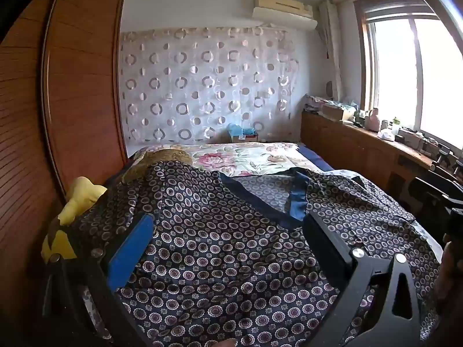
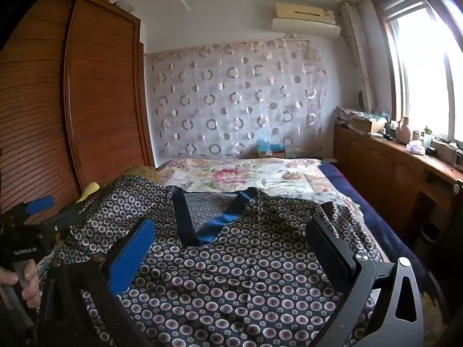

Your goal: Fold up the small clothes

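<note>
The dark ring-patterned top lies spread on the bed, its blue-trimmed neckline toward the far end. The left tongs and right tongs hover over it, both wide open and empty. The slippery-looking, rumpled cloth may bunch, so a pinch could catch both layers.

Patterned garment: near hem cut off by bottom edge in both views. Yellow item mostly hidden under its left side. Far windowsill clutter too small to identify.
</note>
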